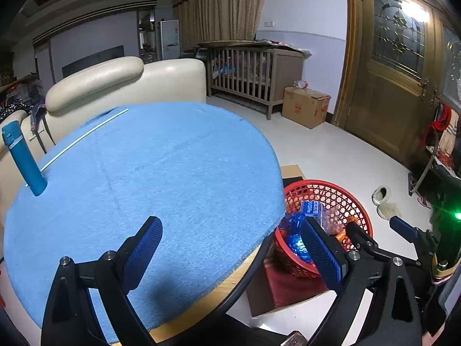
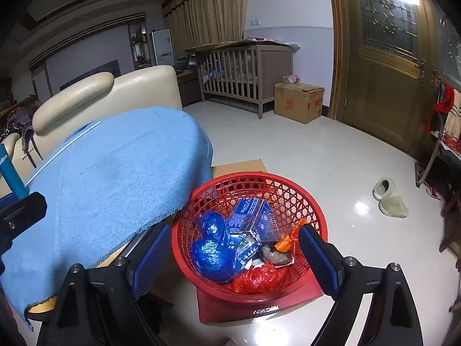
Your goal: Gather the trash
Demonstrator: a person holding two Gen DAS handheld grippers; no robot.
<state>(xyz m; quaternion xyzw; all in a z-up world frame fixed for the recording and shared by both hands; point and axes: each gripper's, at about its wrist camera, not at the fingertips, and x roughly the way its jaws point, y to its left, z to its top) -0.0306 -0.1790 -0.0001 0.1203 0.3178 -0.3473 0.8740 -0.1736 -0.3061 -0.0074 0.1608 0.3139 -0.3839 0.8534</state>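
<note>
A red lattice basket (image 2: 259,181) stands on a red box beside the table and shows in the left wrist view (image 1: 325,190) too. It holds crumpled blue plastic bags (image 2: 213,250), a blue carton (image 2: 247,213), a red bag (image 2: 259,279) and an orange wrapper (image 2: 288,239). My right gripper (image 2: 233,248) hangs open and empty just above the basket. My left gripper (image 1: 230,242) is open and empty over the right edge of the blue cloth (image 1: 149,173) on the round table.
A blue bottle (image 1: 24,158) stands at the table's left edge beside a thin white stick (image 1: 83,139). A cream sofa (image 1: 121,83) is behind the table. A crib (image 1: 250,75), a cardboard box (image 1: 305,106) and slippers (image 2: 389,196) are on the white floor.
</note>
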